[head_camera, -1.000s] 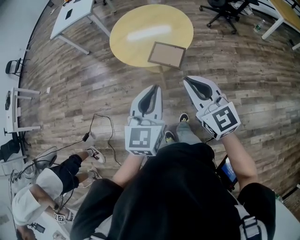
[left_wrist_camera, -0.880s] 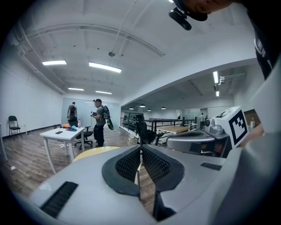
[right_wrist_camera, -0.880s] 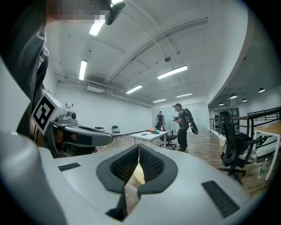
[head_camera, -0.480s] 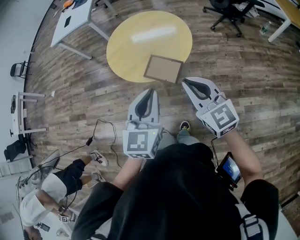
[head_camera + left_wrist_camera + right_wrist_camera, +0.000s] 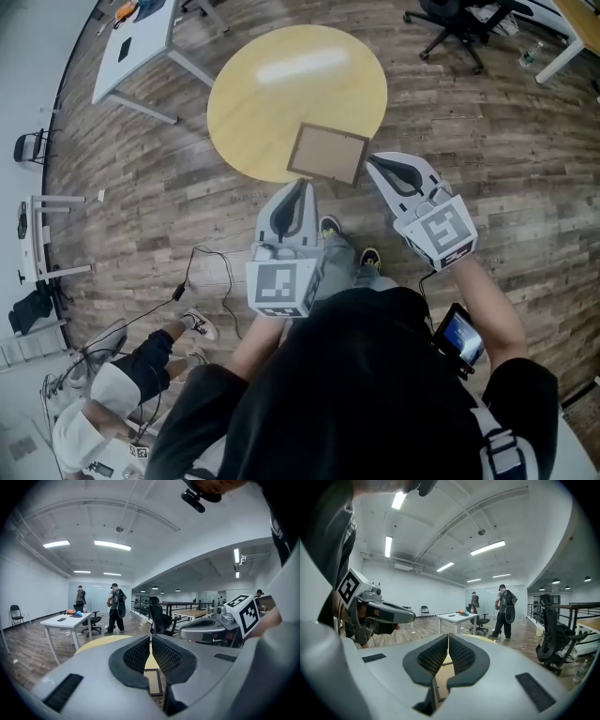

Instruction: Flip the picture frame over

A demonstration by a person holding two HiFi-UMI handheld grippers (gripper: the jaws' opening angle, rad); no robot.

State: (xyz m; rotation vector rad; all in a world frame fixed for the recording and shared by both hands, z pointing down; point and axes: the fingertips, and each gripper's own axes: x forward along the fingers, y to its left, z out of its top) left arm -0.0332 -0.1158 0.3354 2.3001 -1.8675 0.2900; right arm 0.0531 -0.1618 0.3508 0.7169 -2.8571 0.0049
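The head view looks steeply down on the round yellow wooden table (image 5: 253, 122) at upper centre, which both gripper views face nearly level, from close by.

Picture frame (image 5: 153, 680) mostly hidden behind left claw (image 5: 150, 638); office chair (image 5: 451, 25) cut by edge.

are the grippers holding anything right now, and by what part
Nothing is held. The left gripper and right gripper are both shut and empty; the picture frame lies flat on the round table.

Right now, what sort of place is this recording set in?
Probably an open-plan office or lab: a round yellow table, a white desk and a black office chair on wood flooring.
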